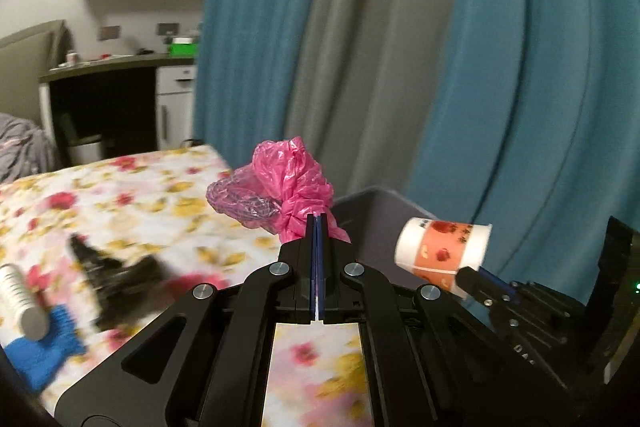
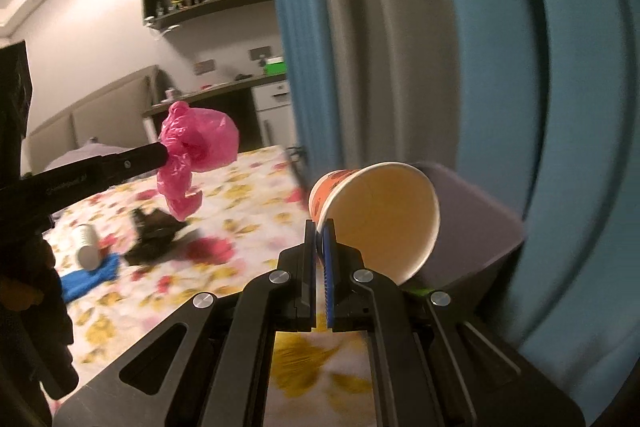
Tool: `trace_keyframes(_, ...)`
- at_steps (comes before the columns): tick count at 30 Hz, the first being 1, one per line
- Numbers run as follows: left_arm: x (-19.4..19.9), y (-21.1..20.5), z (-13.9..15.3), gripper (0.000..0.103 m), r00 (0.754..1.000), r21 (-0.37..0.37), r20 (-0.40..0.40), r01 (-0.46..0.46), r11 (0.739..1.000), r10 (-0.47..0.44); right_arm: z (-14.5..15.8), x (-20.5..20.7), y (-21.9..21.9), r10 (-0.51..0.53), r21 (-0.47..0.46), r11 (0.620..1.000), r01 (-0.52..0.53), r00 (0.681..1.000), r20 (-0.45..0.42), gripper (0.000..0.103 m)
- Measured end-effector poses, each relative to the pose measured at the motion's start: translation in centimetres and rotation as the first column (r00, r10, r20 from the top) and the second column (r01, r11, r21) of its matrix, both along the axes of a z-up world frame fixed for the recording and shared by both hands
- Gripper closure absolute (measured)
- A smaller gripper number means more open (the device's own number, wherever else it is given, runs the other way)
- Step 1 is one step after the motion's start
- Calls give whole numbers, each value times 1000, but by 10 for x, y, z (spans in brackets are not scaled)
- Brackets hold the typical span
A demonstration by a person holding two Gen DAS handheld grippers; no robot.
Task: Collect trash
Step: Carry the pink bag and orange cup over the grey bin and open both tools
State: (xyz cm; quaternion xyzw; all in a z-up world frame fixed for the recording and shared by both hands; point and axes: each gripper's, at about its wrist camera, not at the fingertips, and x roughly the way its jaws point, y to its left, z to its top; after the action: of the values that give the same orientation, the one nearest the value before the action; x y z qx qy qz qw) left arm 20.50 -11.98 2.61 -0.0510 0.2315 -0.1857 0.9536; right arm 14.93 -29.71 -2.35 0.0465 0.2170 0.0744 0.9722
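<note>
My left gripper (image 1: 319,221) is shut on a crumpled pink plastic bag (image 1: 280,187) and holds it above the floral bed's far corner; the bag also shows in the right wrist view (image 2: 196,147). My right gripper (image 2: 320,231) is shut on the rim of a paper cup (image 2: 384,219) with an orange printed band, tipped on its side, its mouth facing the camera. The cup also shows in the left wrist view (image 1: 442,253), right of the bag. A grey bin (image 2: 476,227) stands just behind the cup; in the left wrist view the bin (image 1: 372,215) is beyond both grippers.
The floral bed sheet (image 1: 120,195) carries a black crumpled item (image 1: 120,275), a silver-white cylinder (image 1: 20,303) and a blue cloth (image 1: 44,351). Blue and grey curtains (image 1: 400,47) hang behind the bin. A desk with shelves (image 1: 120,63) stands far left.
</note>
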Motion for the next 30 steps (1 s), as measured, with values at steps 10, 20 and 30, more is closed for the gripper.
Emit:
trace_keyframes(10, 39, -78, -20, 103, 993, 7, -44, 107, 994, -107, -13, 33, -37, -77, -34, 997, 75, 996, -51, 99)
trace_keyframes(20, 64, -102, -43, 103, 986, 8, -93, 138, 990, -137, -31, 50, -52, -99, -21, 995, 97, 990, -97, 99)
trace_keyframes(30, 79, -117, -61, 103, 976, -2, -146, 161, 987, -160, -41, 60, -63, -106, -2, 994, 107, 985, -135, 99)
